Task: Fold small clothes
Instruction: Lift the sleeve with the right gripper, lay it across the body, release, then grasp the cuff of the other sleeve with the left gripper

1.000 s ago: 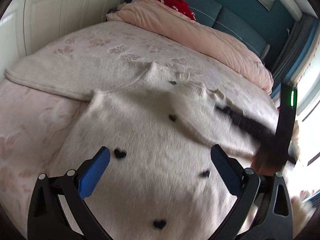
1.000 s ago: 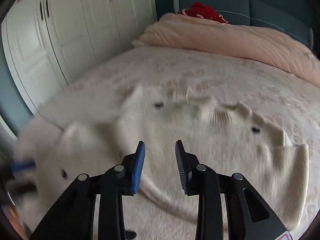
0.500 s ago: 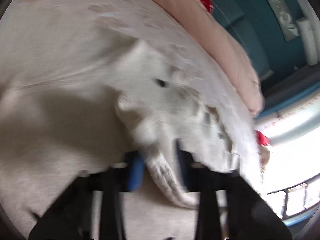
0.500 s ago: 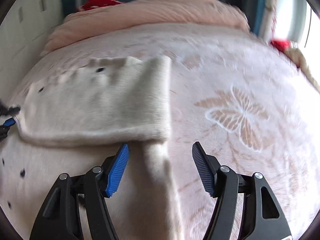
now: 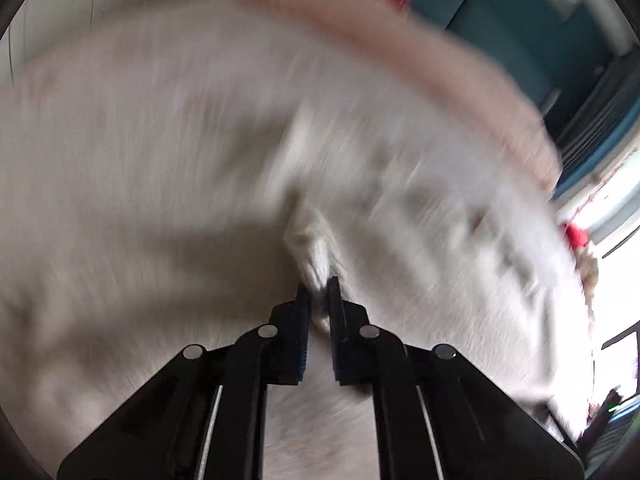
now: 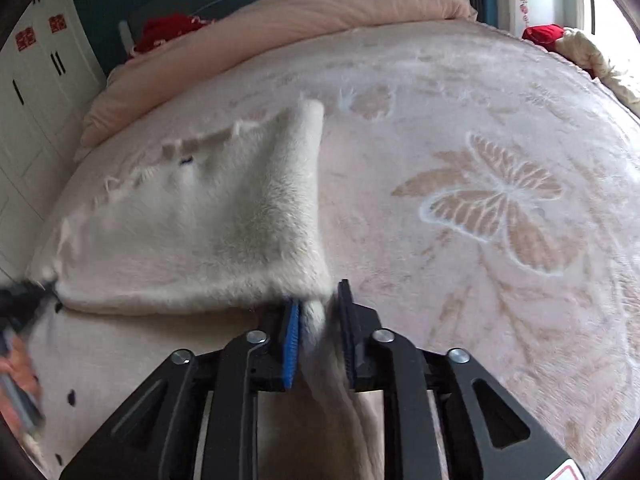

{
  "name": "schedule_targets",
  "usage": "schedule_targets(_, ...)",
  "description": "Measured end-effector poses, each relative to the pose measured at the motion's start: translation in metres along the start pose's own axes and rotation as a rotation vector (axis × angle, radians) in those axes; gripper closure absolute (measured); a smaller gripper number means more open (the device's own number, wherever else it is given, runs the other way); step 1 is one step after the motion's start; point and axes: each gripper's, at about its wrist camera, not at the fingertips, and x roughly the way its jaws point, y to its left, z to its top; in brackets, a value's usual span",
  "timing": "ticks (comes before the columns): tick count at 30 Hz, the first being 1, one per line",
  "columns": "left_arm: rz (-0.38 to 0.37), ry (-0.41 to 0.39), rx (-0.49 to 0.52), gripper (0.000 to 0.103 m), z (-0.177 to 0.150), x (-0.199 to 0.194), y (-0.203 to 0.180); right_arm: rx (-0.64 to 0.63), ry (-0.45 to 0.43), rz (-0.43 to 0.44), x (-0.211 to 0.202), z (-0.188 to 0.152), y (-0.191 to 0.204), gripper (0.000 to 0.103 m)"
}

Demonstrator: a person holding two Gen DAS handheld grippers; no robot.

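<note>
Fuzzy cream sweater lies on the butterfly-print blanket, part-folded; right gripper and left gripper each clench a bunched edge, prob. to lift both ends of one fold line together. Left view v. blurred, so which edge it holds is unclear; sweater's near part cut off.

I count two claws, left claw and right claw, one fuzzy white garment, one bed, one pink duvet, two red items, one butterfly print.
</note>
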Motion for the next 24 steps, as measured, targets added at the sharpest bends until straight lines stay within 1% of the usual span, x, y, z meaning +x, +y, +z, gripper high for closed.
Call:
schedule_targets(1,-0.024,-0.050,0.010,0.093,-0.005,-0.006,0.003,0.022,-0.037,0.013,-0.016,0.002,0.001,0.082)
schedule_targets(2,-0.030,-0.060,0.015,0.092,-0.007,-0.008,0.004,0.032,-0.081,0.033,-0.031,0.005,0.004,0.081)
schedule_targets(4,-0.050,-0.053,-0.014,0.092,-0.008,-0.009,0.005,0.015,-0.117,0.066,-0.043,0.012,0.014,0.079)
schedule_targets(6,-0.065,-0.046,-0.045,0.092,-0.007,-0.005,0.008,-0.058,-0.087,0.076,-0.033,0.020,0.034,0.079)
schedule_targets(7,-0.073,-0.043,-0.059,0.092,-0.007,-0.005,0.013,-0.103,-0.053,0.055,-0.018,0.022,0.044,0.079)
schedule_targets(8,-0.084,-0.043,-0.074,0.092,-0.007,-0.005,0.014,-0.142,0.008,0.025,0.007,0.021,0.051,0.080)
schedule_targets(9,-0.091,-0.041,-0.079,0.092,-0.007,-0.007,0.015,-0.153,0.062,-0.001,0.026,0.017,0.051,0.081)
schedule_targets(10,-0.102,-0.036,-0.082,0.091,-0.007,-0.010,0.017,-0.153,0.083,-0.023,0.044,0.013,0.050,0.084)
schedule_targets(11,-0.108,-0.033,-0.086,0.089,-0.006,-0.014,0.021,-0.159,0.048,-0.034,0.042,0.012,0.051,0.084)
schedule_targets(12,-0.106,-0.034,-0.092,0.085,-0.005,-0.024,0.026,-0.178,0.040,-0.072,0.034,0.015,0.061,0.083)
schedule_targets(13,-0.099,-0.043,-0.098,0.073,-0.005,-0.035,0.034,-0.183,0.031,-0.078,0.025,0.015,0.066,0.081)
schedule_targets(14,-0.096,-0.069,-0.107,0.059,-0.005,-0.051,0.045,-0.184,0.012,-0.065,0.012,0.013,0.073,0.080)
schedule_targets(15,-0.075,-0.102,-0.122,0.036,-0.005,-0.067,0.057,-0.193,-0.009,-0.033,-0.001,0.008,0.081,0.079)
schedule_targets(16,-0.044,-0.142,-0.144,0.024,-0.004,-0.084,0.072,-0.207,-0.020,-0.025,-0.011,0.003,0.088,0.075)
schedule_targets(17,-0.003,-0.208,-0.178,0.021,-0.005,-0.110,0.100,-0.219,-0.027,-0.025,-0.016,-0.002,0.092,0.071)
schedule_targets(18,0.039,-0.236,-0.199,0.015,-0.003,-0.124,0.120,-0.231,-0.029,-0.014,-0.024,-0.010,0.100,0.068)
schedule_targets(19,0.079,-0.253,-0.218,0.014,0.000,-0.136,0.137,-0.236,-0.027,0.002,-0.032,-0.023,0.101,0.064)
schedule_targets(20,0.147,-0.276,-0.248,0.013,0.005,-0.151,0.168,-0.241,-0.022,0.014,-0.036,-0.035,0.106,0.061)
schedule_targets(22,0.273,-0.297,-0.305,0.013,0.017,-0.172,0.220,-0.267,-0.011,0.020,-0.040,-0.059,0.118,0.061)
schedule_targets(23,0.349,-0.311,-0.357,0.013,0.024,-0.184,0.255,-0.281,-0.008,0.018,-0.041,-0.074,0.126,0.061)
schedule_targets(24,0.380,-0.320,-0.381,0.013,0.028,-0.189,0.273,-0.292,0.008,0.017,-0.039,-0.088,0.132,0.060)
